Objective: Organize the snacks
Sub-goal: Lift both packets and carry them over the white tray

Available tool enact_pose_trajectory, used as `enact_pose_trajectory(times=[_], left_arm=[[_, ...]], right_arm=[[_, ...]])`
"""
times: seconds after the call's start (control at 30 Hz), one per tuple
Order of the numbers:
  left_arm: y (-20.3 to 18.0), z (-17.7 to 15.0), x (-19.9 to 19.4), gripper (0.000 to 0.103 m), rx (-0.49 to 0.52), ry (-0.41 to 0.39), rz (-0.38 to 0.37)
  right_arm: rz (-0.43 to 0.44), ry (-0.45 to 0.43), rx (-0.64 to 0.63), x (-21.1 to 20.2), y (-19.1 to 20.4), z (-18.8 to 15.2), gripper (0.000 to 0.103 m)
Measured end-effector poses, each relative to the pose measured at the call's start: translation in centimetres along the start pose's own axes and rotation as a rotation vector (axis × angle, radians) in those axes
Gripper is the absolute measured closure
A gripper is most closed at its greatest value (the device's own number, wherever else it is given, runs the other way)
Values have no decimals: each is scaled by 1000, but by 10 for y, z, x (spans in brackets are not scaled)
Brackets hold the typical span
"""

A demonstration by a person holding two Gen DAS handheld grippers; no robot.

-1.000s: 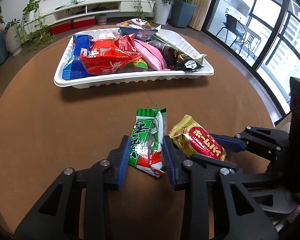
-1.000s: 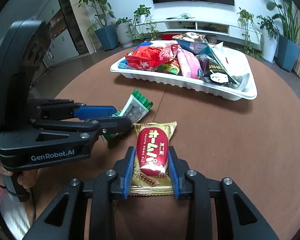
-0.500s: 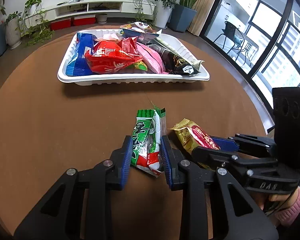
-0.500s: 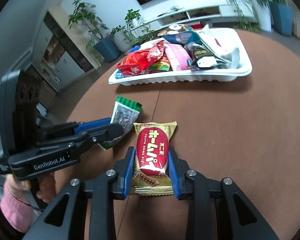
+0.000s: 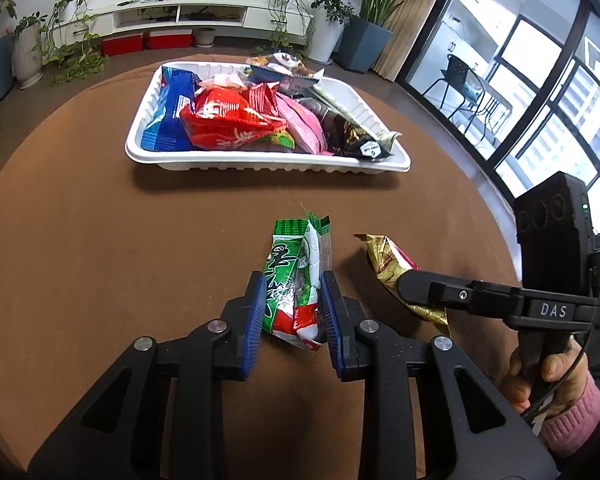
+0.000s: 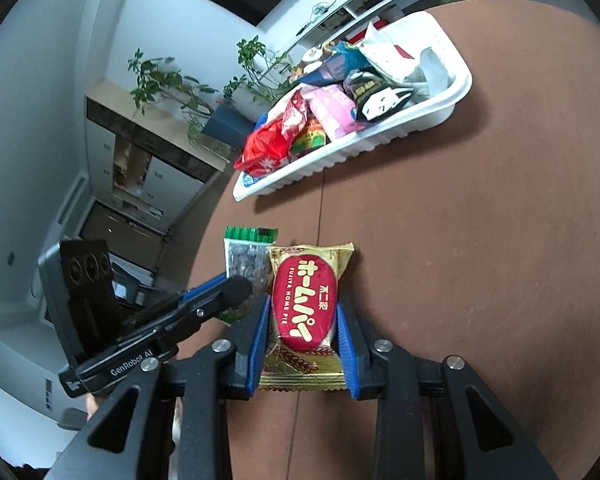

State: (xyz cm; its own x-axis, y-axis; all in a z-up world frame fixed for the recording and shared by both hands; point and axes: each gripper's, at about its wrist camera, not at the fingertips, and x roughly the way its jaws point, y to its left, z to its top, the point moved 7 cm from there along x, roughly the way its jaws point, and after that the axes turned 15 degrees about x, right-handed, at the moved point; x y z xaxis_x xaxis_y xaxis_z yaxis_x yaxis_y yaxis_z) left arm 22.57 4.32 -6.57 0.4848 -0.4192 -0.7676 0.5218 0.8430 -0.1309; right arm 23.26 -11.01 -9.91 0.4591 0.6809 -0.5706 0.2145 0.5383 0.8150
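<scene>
A: Left claw [image 5: 292,312] pinched tight on the green packet [image 5: 296,276]; its jaws have just been closing; packet low over the brown worktop [image 5: 100,260], short of the white tray [image 5: 268,160].

B: Right claw [image 6: 302,330] clamps the gold-and-red pie packet [image 6: 304,308]; packets side by side; risk: slick foil slips, or claws collide on lifting.

"FUJIYA HOME PIE" on gold packet [image 6: 304,308]; "GenRobot.AI", "DAS" on tongs
</scene>
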Motion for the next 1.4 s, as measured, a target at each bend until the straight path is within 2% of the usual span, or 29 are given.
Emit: enact_pose_trajectory(times=[0.3,0.7,1.13,1.4], left_arm=[[5,20,-22,78,-30,-55,-22],[24,72,-41,78,-56,-112,-1],[43,121,-23,78,-58,-89,23],[50,142,-2,78,-48,-62,42]], right_arm=[[39,-45,-12,-13,21,22,69],[38,-113,-62,-14,48,70,69],[-5,-165,-89,9,65,129,69],[-46,-178,-92,25,62,148,69]])
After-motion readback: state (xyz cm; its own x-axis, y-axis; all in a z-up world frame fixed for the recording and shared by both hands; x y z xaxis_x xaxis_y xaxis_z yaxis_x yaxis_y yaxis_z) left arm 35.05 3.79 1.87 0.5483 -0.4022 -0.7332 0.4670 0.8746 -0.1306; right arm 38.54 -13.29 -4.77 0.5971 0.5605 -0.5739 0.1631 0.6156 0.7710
